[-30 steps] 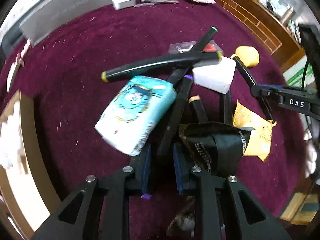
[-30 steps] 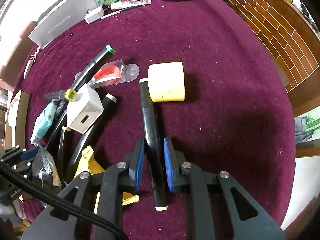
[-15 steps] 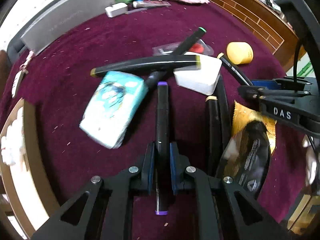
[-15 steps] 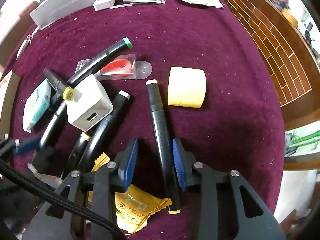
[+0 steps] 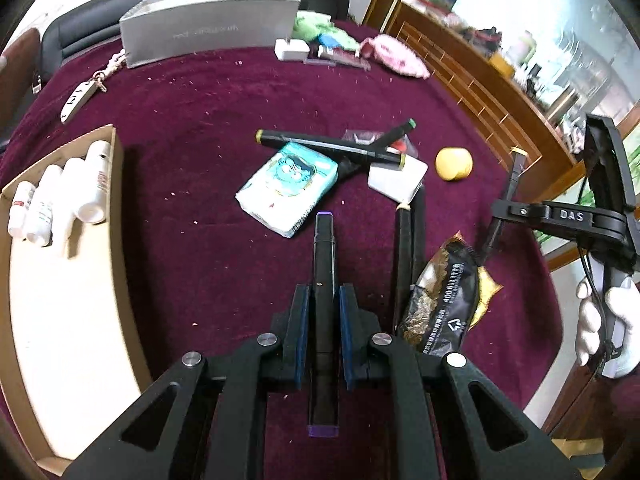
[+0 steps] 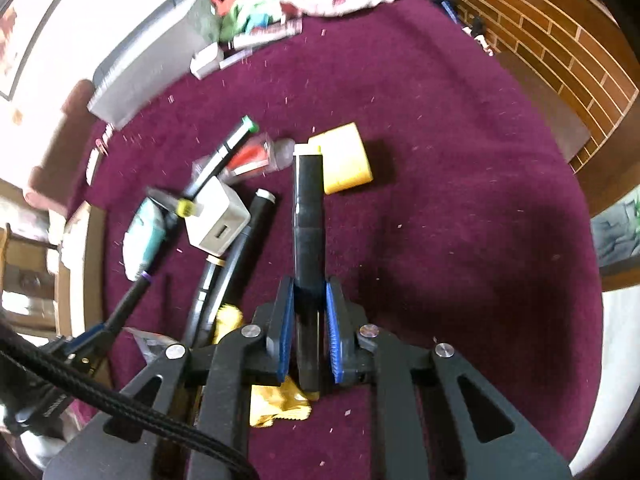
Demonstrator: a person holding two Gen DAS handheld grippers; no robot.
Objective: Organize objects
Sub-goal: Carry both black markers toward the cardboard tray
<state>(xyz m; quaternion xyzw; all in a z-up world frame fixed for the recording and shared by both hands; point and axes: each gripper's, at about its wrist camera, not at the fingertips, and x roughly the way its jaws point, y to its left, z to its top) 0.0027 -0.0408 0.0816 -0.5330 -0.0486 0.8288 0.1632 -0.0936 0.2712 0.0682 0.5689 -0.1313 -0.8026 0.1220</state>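
My left gripper (image 5: pixel 324 308) is shut on a black marker with purple ends (image 5: pixel 323 256), held above the burgundy table (image 5: pixel 192 128). My right gripper (image 6: pixel 307 312) is shut on a black marker with a pale yellow cap (image 6: pixel 307 208), lifted clear of the cloth. In the left wrist view the right gripper (image 5: pixel 500 208) hangs at the far right with its marker. The right wrist view shows the left gripper (image 6: pixel 94 336) at the lower left. Between them lie a tissue pack (image 5: pixel 288 184), a white charger (image 5: pixel 396 178), two crossed markers (image 5: pixel 332 146) and a yellow roll (image 5: pixel 454 164).
A cardboard box (image 5: pixel 120 208) holding white bottles (image 5: pixel 64 196) stands at the left. A black snack packet (image 5: pixel 444 296) lies on a yellow one beside two more markers (image 5: pixel 404 248). A grey case (image 5: pixel 208 24), small items and cloths sit at the far edge. A gloved hand (image 5: pixel 600 324) grips the right handle.
The left gripper closed on the purple-ended marker and rose with it. The right gripper opened briefly, then shut on the yellow-capped marker again and lifted it.
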